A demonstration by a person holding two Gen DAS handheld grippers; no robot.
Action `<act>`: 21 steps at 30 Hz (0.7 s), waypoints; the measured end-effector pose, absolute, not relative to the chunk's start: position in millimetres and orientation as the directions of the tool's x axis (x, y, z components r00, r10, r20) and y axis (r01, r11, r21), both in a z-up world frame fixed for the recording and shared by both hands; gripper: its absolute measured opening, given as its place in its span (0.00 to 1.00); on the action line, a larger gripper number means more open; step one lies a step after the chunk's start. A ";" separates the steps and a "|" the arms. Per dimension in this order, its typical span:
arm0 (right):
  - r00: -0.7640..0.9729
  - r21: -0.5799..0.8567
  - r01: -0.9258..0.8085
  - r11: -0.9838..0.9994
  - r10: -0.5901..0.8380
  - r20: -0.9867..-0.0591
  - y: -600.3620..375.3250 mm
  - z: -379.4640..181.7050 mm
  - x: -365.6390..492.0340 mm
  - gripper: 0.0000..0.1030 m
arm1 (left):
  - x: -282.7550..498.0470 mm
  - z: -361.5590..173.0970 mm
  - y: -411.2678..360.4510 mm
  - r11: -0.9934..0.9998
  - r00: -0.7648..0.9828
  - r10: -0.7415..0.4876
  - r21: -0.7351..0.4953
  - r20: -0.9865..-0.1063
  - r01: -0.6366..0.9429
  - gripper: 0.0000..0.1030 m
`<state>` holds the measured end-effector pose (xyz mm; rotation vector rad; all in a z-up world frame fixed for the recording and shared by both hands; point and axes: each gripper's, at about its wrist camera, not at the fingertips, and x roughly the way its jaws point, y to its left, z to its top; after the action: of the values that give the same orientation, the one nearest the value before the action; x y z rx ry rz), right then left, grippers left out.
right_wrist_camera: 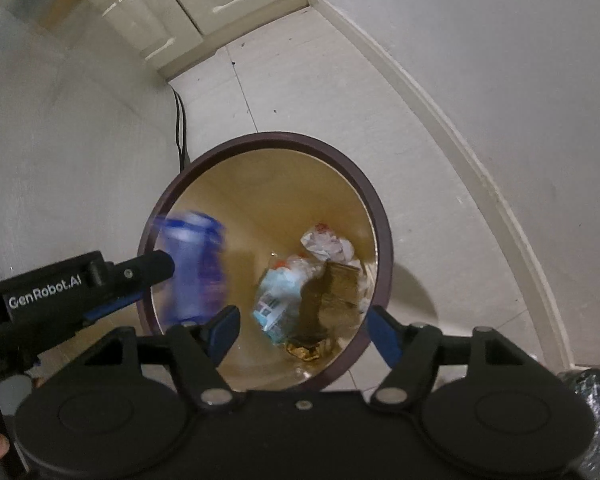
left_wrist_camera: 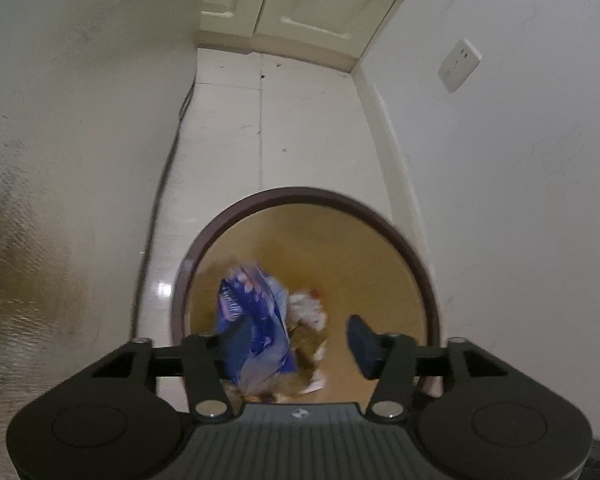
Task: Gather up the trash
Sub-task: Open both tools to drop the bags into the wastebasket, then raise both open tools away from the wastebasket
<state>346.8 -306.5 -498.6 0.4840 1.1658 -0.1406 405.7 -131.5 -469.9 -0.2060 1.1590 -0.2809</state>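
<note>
While the blue wrapper [left_wrist_camera: 256, 320] shows only as a motion-blurred shape, it sits inside the mouth of the round bin [right_wrist_camera: 382, 240], close against the bin's left wall, with one finger of the left gripper [left_wrist_camera: 298, 340] overlapping its lower edge. Whether that finger actually touches it cannot be told through the blur. The left gripper's fingers stand wide apart with nothing pinched between them, poised above the bin opening. From the right wrist view the wrapper [right_wrist_camera: 192, 268] appears just past the tip of the left gripper [right_wrist_camera: 156, 266], over the bin's near-left side.

Deeper in the bin lie a crumpled white paper [right_wrist_camera: 326, 242], a pale blue packet [right_wrist_camera: 278, 300], and a brown piece [right_wrist_camera: 340, 284] beside it. The right gripper [right_wrist_camera: 304, 330] is also spread wide and carries nothing, held above the bin's near rim. The bin stands on a pale tiled floor [right_wrist_camera: 300, 92] between white walls, with cream cabinet doors [left_wrist_camera: 300, 0] beyond and a dark cable [right_wrist_camera: 179, 120] running down the left wall.
</note>
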 end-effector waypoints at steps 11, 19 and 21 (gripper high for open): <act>0.389 0.240 0.278 0.930 0.119 -0.914 -301.8 -493.1 348.3 0.69 | 399.3 -470.4 -130.0 0.968 0.334 -0.239 -0.198 -0.912 0.153 0.79; 0.386 0.211 0.259 0.942 0.099 -0.917 -309.2 -487.6 348.8 0.70 | 395.7 -467.2 -125.2 0.976 0.319 -0.200 -0.161 -0.926 0.144 0.91; 0.385 0.199 0.252 0.947 0.090 -0.918 -310.8 -485.4 348.2 0.70 | 393.7 -465.9 -122.9 0.978 0.319 -0.197 -0.161 -0.927 0.136 0.97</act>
<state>348.2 -310.8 -485.4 0.3301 1.1768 -0.1058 393.7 -122.9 -465.9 -0.0565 1.2265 -0.2189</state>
